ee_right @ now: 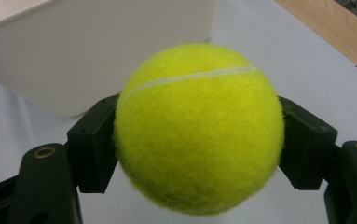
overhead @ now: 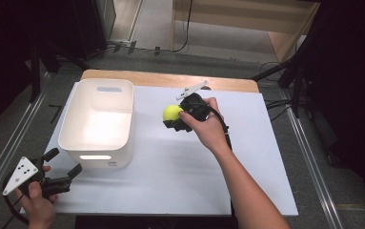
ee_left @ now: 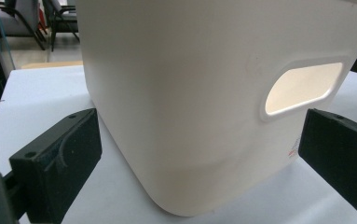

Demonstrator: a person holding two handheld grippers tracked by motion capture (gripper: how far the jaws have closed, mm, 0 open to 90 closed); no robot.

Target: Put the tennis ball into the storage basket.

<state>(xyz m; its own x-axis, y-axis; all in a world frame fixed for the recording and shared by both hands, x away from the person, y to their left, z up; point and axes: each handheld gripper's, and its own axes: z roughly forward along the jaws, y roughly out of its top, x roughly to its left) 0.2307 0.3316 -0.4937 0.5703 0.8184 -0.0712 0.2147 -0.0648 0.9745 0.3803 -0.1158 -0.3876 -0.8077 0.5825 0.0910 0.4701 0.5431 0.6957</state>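
A yellow-green tennis ball (overhead: 172, 112) is clamped between the black jaws of my right gripper (overhead: 175, 118), which a hand holds above the white board a short way right of the bin. In the right gripper view the tennis ball (ee_right: 197, 128) bulges between both pads, with the bin's wall behind it. The white plastic bin (overhead: 96, 123) stands on the board's left half, upright. My left gripper (overhead: 65, 164) rests at the board's near left corner, open, its jaws spread toward the bin's front wall (ee_left: 190, 102) with nothing between them.
The white board (overhead: 180, 162) lies on a wooden table (overhead: 170, 78) whose far edge shows. Metal rails run along the floor on both sides. Dark stands and cables crowd the far right. The bin's handle cut-out (ee_left: 302, 87) faces the left gripper.
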